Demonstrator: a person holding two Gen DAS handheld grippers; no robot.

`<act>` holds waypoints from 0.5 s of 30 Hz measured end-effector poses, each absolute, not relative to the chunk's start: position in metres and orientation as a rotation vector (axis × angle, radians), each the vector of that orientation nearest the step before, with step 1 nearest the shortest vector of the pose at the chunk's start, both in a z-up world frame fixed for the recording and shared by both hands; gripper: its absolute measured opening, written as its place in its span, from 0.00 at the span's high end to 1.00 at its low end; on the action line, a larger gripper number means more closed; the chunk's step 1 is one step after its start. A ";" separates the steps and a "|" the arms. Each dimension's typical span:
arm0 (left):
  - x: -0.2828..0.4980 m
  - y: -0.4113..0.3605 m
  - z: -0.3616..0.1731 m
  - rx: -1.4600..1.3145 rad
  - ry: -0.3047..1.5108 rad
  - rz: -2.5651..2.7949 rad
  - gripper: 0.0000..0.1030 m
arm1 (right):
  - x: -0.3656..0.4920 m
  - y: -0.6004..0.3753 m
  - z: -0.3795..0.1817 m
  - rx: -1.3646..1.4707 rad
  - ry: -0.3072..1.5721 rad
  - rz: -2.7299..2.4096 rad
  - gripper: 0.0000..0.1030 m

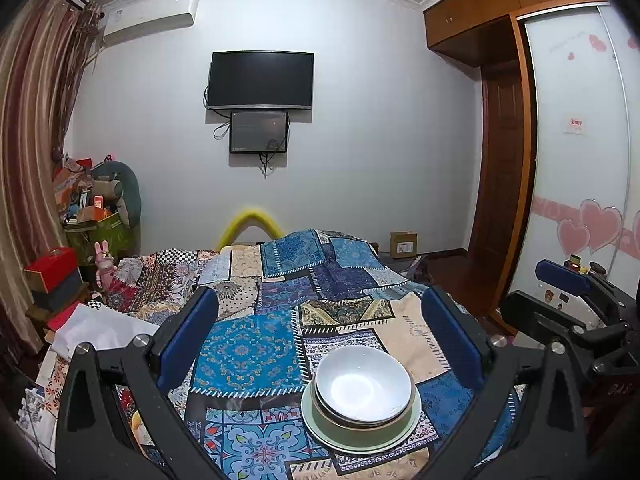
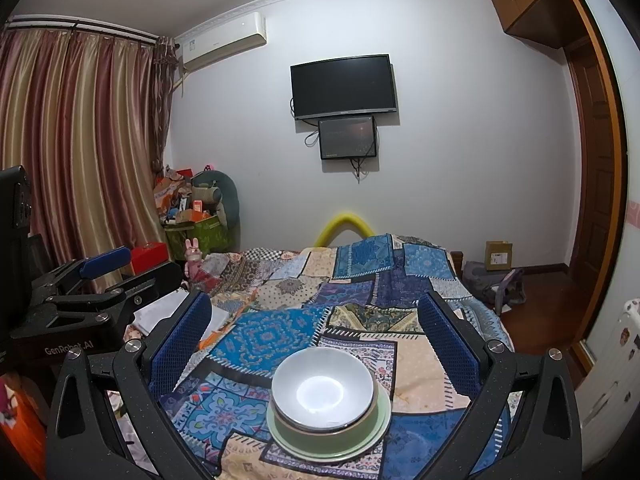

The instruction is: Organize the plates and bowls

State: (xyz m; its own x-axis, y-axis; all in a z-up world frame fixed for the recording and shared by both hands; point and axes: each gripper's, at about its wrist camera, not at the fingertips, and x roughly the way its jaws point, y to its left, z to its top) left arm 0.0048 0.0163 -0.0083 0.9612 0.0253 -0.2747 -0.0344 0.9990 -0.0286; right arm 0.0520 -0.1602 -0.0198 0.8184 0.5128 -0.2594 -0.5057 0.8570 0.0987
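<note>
Black left claw [image 1: 332, 340] and right claw [image 2: 324, 340], blue pads, silver screws.

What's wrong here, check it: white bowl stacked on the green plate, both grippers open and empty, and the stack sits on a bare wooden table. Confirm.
One thing is wrong: the surface. The stack sits on a patchwork cloth, not bare wood, as both wrist views show. The rest holds: the white bowl is stacked on the green plate, and the left gripper and right gripper are open and empty.

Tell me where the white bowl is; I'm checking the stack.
The white bowl tops the stack on the green plate, lower centre-right in both views, on the patchwork cloth.
</note>
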 end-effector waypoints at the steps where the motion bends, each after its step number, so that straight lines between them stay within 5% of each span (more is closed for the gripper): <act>1: 0.005 0.017 -0.009 -0.035 0.279 0.030 0.00 | 0.052 -0.160 -0.020 0.026 0.285 0.543 0.00; 15: 0.008 0.016 -0.012 -0.055 0.284 0.003 0.00 | 0.053 -0.161 -0.020 0.025 0.286 0.540 0.00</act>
